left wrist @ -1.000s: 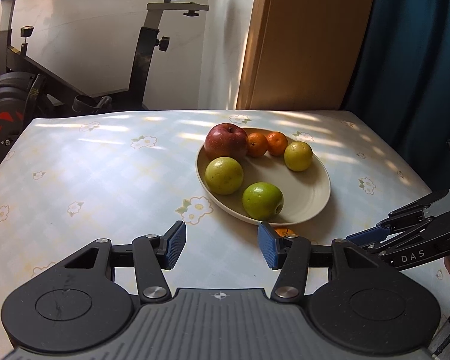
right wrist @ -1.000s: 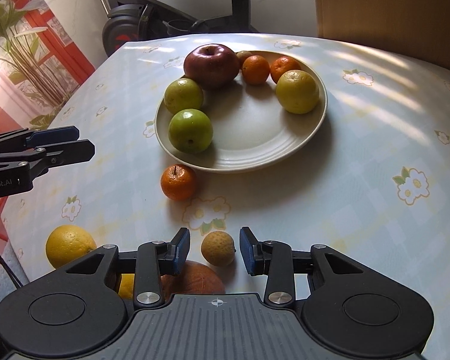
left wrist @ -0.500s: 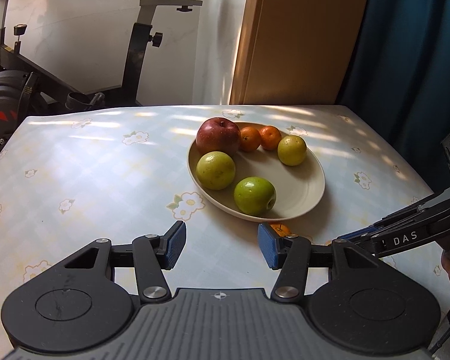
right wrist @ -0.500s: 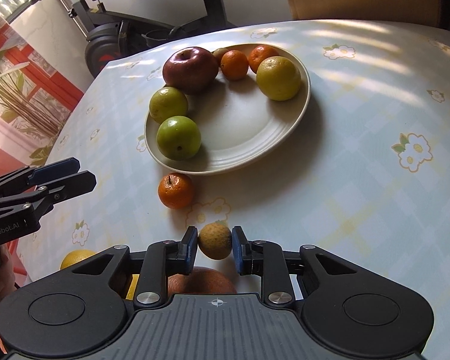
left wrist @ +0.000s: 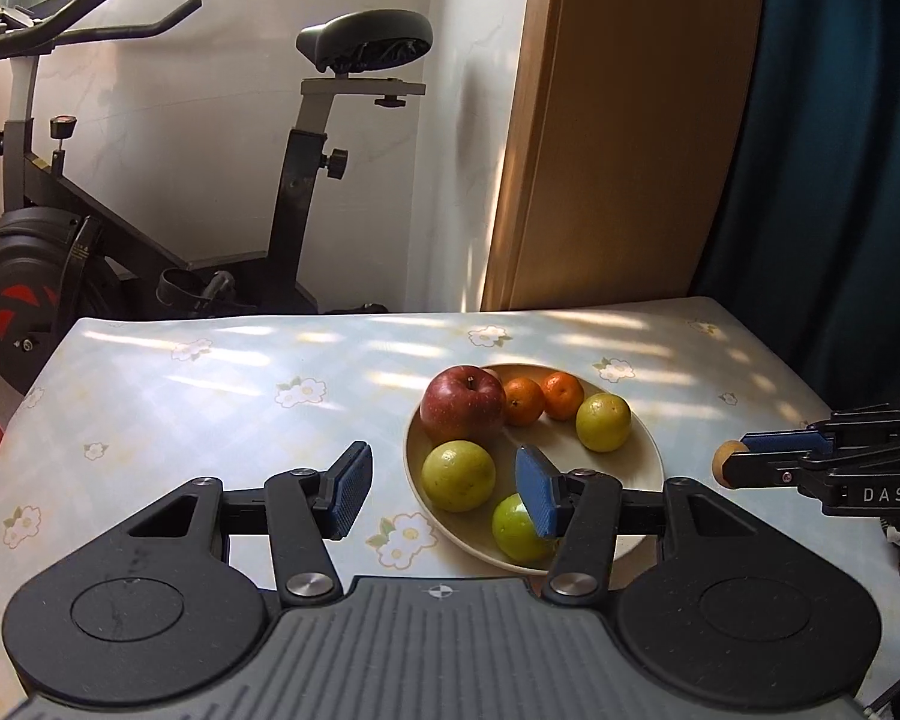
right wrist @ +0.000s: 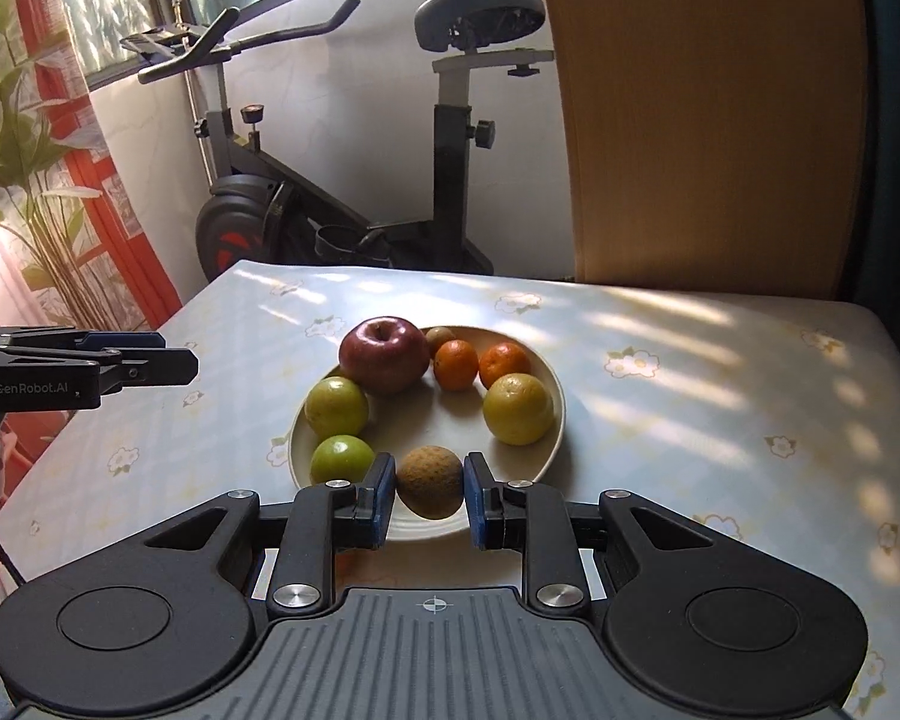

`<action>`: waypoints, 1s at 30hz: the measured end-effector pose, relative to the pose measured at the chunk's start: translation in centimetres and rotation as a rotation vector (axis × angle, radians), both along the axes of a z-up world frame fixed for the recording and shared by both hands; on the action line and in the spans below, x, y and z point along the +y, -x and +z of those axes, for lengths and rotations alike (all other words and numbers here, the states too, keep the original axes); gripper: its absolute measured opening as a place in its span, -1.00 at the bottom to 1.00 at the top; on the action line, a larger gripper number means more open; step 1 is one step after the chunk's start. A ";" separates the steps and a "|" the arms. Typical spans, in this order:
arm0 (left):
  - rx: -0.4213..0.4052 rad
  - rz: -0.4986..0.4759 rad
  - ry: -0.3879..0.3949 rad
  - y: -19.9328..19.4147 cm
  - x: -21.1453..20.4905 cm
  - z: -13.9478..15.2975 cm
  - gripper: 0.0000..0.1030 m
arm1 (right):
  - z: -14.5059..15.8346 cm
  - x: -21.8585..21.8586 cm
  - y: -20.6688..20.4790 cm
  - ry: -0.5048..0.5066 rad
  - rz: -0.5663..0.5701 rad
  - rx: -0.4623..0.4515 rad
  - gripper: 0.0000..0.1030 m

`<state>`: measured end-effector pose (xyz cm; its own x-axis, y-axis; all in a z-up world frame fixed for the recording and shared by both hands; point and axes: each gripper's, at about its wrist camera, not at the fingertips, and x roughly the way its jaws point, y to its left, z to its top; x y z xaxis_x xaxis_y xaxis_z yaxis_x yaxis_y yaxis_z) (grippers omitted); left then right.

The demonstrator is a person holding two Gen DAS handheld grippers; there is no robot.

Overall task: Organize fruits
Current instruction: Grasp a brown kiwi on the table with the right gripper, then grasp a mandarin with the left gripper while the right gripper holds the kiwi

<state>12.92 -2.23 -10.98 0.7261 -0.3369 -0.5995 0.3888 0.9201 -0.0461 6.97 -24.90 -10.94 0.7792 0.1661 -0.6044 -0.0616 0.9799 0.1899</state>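
Fruit (right wrist: 431,482), small, brown and rough-skinned, sits pinched across its middle between the right gripper (right wrist: 429,495) pads, probably light and firm; left gripper (left wrist: 444,495) gapes empty alongside.

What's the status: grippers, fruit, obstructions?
Right hand-held gripper shut on small brown fruit, clear of the table. Left hand-held gripper open, empty. Plate centre free.

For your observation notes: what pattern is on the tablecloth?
Pale checks with white flowers on the tablecloth, best in the right wrist view.
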 end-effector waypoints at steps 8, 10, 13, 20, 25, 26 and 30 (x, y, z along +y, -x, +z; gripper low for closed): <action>0.117 -0.122 -0.102 -0.1 -3.4 -4.5 0.08 | -2.0 0.6 -0.2 0.015 0.032 0.003 -0.57; 0.150 -0.146 -0.106 -0.2 -4.1 -5.5 0.08 | -2.1 0.3 -0.2 0.011 0.031 0.004 -0.57; 0.211 -0.176 -0.111 -0.5 -5.2 -6.9 0.08 | -2.2 0.0 -0.3 0.009 0.033 0.004 -0.57; 0.258 -0.202 -0.154 -1.1 -6.9 -8.6 0.08 | -2.2 0.4 -0.5 0.019 0.066 0.001 -0.57; 0.267 -0.230 -0.172 -0.9 -7.6 -9.3 0.08 | -2.2 0.4 -0.4 0.011 0.076 -0.004 -0.57; 0.266 -0.231 -0.180 -0.9 -7.7 -9.5 0.08 | -2.3 0.4 -0.5 0.008 0.076 -0.003 -0.57; 0.266 -0.232 -0.198 -0.9 -8.0 -10.1 0.08 | -2.6 0.2 -0.5 -0.002 0.074 0.004 -0.57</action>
